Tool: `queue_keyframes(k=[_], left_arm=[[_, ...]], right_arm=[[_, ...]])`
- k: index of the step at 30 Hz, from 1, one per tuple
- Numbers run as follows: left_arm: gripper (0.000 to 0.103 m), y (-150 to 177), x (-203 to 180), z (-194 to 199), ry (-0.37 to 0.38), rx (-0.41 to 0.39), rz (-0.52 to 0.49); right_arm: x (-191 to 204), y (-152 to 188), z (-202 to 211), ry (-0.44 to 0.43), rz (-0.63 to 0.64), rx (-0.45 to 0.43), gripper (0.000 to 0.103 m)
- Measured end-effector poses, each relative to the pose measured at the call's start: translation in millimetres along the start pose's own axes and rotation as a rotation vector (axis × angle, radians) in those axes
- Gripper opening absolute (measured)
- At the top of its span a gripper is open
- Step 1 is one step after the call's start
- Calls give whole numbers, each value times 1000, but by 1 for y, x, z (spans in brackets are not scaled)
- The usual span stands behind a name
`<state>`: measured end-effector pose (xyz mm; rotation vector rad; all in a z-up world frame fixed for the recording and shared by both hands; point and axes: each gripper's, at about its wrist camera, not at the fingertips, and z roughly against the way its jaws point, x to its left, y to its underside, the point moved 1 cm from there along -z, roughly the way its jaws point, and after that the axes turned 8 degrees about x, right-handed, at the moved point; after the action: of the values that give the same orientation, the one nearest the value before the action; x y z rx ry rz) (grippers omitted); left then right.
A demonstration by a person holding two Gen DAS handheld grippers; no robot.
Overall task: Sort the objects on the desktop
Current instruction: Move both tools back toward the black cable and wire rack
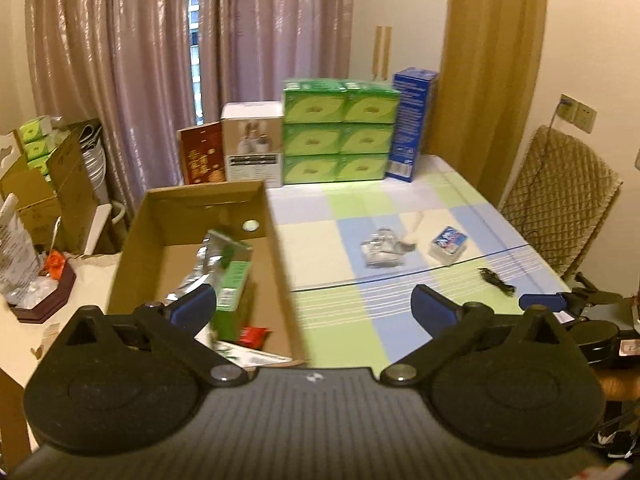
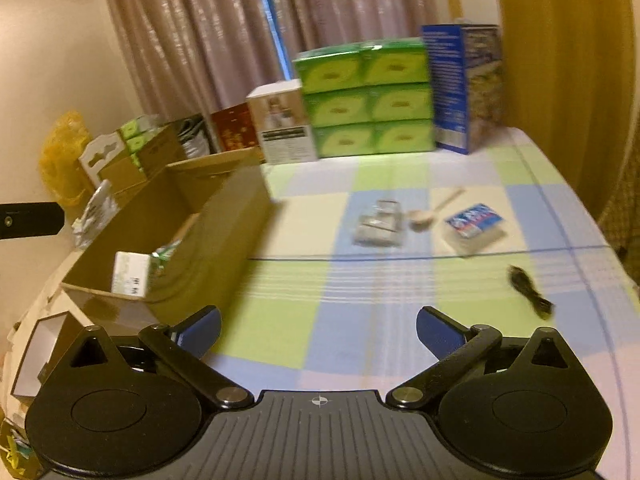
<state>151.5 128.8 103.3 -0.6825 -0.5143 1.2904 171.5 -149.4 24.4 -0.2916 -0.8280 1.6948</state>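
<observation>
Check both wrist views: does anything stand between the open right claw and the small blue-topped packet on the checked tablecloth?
Nothing visible does. Bare tablecloth lies between the right claw and the blue-topped packet. The black cable bundle lies off to the right of that line.

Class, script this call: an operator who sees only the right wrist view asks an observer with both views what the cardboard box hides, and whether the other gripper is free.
Operator: The box wall blocks me. What lies inside besides the carton end I can see?
Observer: In the cardboard box, a silver foil bag lies beside the green carton, with a red packet nearer the camera.
Operator: Is the left gripper carrying anything?
Observer: No. The left gripper is open, with nothing between its fingers.
</observation>
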Motion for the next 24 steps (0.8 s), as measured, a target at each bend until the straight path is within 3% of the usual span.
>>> queue_keyframes(k=[14,24], left_arm=[[102,17,-117,-32,39,1,-67],[102,28,-146,-72,53,12,-34]], right_arm=[[-103,19,48,129,-123,-48,101],[-148,31,45,185,-108,-48,101]])
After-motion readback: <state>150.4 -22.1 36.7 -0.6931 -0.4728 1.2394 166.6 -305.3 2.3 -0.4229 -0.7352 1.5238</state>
